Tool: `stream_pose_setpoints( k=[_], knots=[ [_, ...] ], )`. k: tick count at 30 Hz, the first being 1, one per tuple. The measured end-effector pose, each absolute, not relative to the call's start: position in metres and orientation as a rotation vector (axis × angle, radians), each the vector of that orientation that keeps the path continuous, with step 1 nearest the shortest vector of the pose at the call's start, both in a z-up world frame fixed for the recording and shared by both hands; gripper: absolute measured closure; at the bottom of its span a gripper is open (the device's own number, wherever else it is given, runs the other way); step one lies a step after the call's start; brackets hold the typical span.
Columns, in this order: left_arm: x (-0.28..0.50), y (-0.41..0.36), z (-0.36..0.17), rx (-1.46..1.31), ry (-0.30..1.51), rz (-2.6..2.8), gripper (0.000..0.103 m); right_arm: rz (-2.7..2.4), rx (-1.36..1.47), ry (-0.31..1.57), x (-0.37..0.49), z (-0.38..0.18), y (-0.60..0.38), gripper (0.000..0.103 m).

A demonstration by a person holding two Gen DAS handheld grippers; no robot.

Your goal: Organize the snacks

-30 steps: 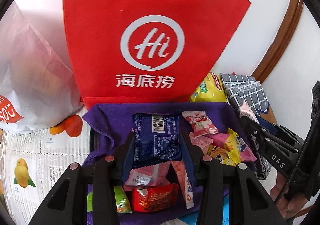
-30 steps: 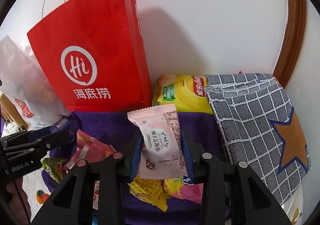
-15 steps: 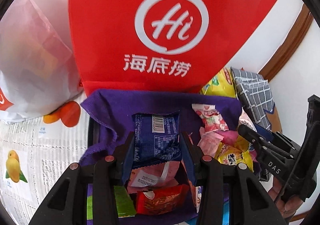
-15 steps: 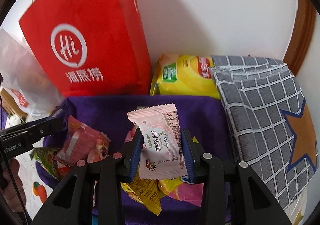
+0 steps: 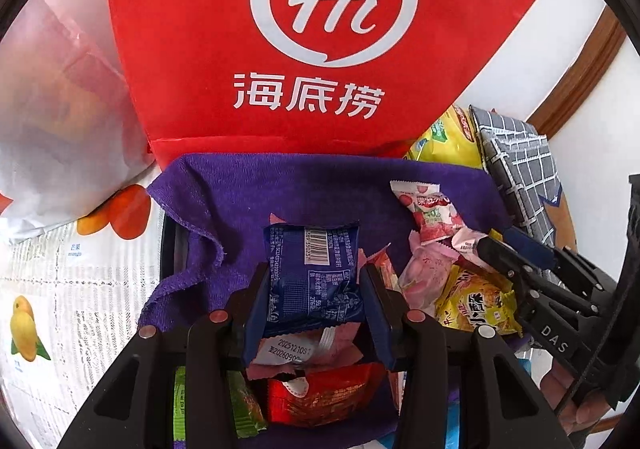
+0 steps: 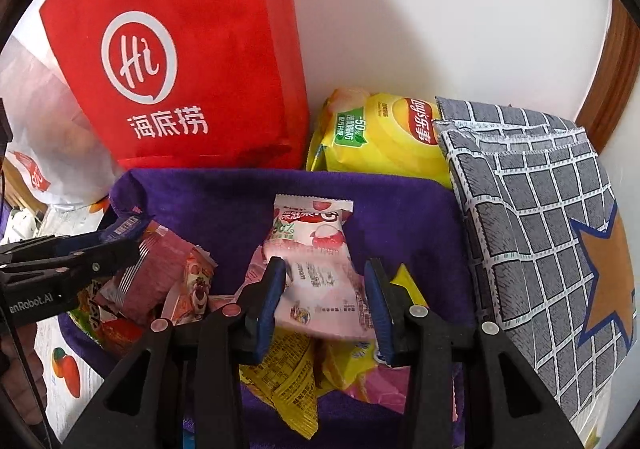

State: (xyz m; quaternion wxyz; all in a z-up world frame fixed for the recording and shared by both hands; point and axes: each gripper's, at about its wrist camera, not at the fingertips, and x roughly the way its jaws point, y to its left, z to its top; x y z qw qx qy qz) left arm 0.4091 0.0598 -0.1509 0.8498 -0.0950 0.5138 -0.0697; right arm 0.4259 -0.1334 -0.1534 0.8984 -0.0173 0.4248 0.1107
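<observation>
L gripper (image 5: 314, 299) clamps a blue packet (image 5: 312, 277) upright between its pads, barcode side facing cam, just above the snack pile on the purple cloth (image 5: 248, 201); under it lie a pink packet w/ date stamp (image 5: 300, 349), a red packet (image 5: 324, 395) and a green one (image 5: 244, 405).

R gripper (image 6: 324, 297) has a pale pink packet (image 6: 324, 289) between its pads; jaws have just been opening a little, and the packet now leans back onto the pile, left pad touching it, right pad looks barely off it; can't tell if it's truly free. A lychee packet (image 6: 310, 225) lies just behind it on the cloth; yellow packets (image 6: 288, 381) below.

Red bag (image 6: 180, 61) stands behind the cloth; chips bag (image 6: 384, 137) beside it; grey checked cloth (image 6: 540, 229) at right.
</observation>
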Motion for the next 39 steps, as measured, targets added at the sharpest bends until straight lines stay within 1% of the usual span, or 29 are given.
stream_pose_setpoints(
  k=[4,6,9,12,14,17,20,23,25,26,29,30,35,37,39],
  knots=[
    [0.410,0.060,-0.150,-0.201,1.088,-0.151,0.060,0.220,-0.056,0.858,0.421,-0.148,-0.132,0.058],
    [0.409,0.059,-0.149,-0.200,1.092,-0.153,0.060,0.216,-0.059,0.842,0.417,-0.143,-0.133,0.054],
    [0.408,0.058,-0.146,-0.200,1.098,-0.159,0.058,0.210,-0.052,0.818,0.410,-0.133,-0.135,0.053],
    [0.405,0.058,-0.139,-0.202,1.088,-0.166,0.049,0.196,-0.051,0.791,0.403,-0.121,-0.137,0.049],
    [0.402,0.057,-0.131,-0.203,1.078,-0.164,0.039,0.177,-0.060,0.772,0.396,-0.112,-0.137,0.045],
    [0.396,0.055,-0.121,-0.181,1.055,-0.159,0.035,0.162,-0.045,0.760,0.387,-0.104,-0.140,0.041],
    [0.390,0.051,-0.109,-0.168,1.040,-0.174,0.032,0.155,-0.034,0.773,0.377,-0.098,-0.142,0.041],
    [0.382,0.048,-0.097,-0.164,1.018,-0.180,0.028,0.132,-0.017,0.776,0.364,-0.090,-0.147,0.036],
    [0.374,0.046,-0.086,-0.162,0.995,-0.182,0.026,0.134,-0.002,0.775,0.355,-0.084,-0.150,0.036],
    [0.369,0.045,-0.082,-0.162,0.984,-0.187,0.025,0.134,-0.002,0.776,0.350,-0.081,-0.150,0.033],
    [0.351,0.041,-0.073,-0.148,0.973,-0.194,0.025,0.121,-0.002,0.778,0.334,-0.073,-0.151,0.030],
    [0.344,0.040,-0.069,-0.139,0.968,-0.192,0.025,0.128,0.005,0.783,0.327,-0.070,-0.152,0.026],
    [0.306,0.037,-0.053,-0.121,0.923,-0.167,0.025,0.140,0.032,0.779,0.297,-0.061,-0.152,0.024],
    [0.290,0.035,-0.048,-0.117,0.912,-0.167,0.025,0.145,0.041,0.773,0.283,-0.058,-0.152,0.023],
    [0.273,0.033,-0.044,-0.110,0.898,-0.162,0.025,0.142,0.044,0.755,0.263,-0.054,-0.153,0.019]
  ],
)
